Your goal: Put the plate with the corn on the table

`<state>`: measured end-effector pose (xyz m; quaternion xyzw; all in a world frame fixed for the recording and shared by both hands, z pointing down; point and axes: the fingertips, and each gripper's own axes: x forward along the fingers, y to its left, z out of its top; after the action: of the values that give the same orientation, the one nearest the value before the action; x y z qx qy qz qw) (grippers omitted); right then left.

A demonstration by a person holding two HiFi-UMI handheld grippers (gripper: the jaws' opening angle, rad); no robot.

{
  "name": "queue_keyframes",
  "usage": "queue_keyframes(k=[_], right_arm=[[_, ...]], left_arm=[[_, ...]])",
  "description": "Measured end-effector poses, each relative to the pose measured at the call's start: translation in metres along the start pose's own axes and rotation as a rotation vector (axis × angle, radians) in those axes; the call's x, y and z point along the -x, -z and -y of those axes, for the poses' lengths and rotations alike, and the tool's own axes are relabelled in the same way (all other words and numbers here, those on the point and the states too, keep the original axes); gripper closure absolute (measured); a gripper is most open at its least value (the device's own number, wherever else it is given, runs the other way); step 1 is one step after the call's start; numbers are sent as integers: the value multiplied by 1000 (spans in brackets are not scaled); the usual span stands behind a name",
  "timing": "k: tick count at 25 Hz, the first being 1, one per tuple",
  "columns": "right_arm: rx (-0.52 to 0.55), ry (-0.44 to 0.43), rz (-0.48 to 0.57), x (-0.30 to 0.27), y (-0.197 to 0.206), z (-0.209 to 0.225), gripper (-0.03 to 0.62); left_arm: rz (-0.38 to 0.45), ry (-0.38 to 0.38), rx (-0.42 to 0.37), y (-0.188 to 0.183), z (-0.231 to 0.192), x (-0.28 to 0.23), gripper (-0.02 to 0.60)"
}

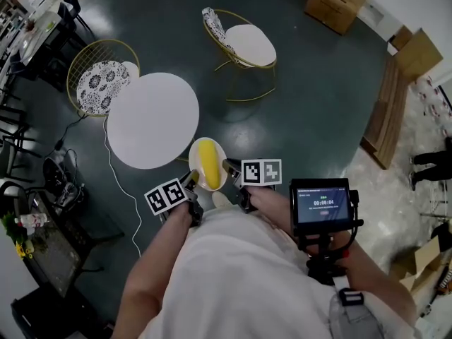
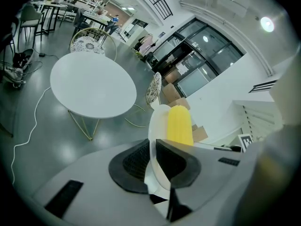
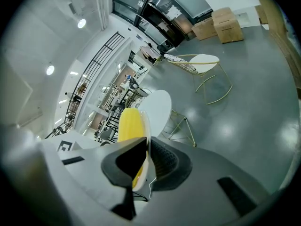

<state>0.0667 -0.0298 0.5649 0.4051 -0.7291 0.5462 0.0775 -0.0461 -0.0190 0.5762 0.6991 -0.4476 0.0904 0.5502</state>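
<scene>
Dark grey floor, round white desk; plate carried in both grippers, not yet on the desk.
You hold the plate in the air near the desk's 5 o'clock edge. Your left gripper is clamped on the rim at about 7 o'clock, and your right gripper is clamped on the rim at about 3 o'clock. Corn lies lengthwise on the plate. Two wire chairs stand beyond the desk.
</scene>
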Motion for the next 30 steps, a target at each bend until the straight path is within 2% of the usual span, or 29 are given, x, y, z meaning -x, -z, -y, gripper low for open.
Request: queue_keyframes(k=[11, 15, 22, 30], right_arm=[[10, -23, -34, -10, -3, -12, 554], [5, -30, -65, -41, -24, -11, 554], [19, -54, -112, -58, -31, -13, 556], [56, -81, -182, -101, -65, -24, 554]], left_arm=[[27, -22, 35, -7, -6, 9, 535], [31, -39, 61, -34, -21, -5, 535], [57, -64, 92, -44, -30, -8, 535], [110, -93, 150, -87, -48, -18, 535]])
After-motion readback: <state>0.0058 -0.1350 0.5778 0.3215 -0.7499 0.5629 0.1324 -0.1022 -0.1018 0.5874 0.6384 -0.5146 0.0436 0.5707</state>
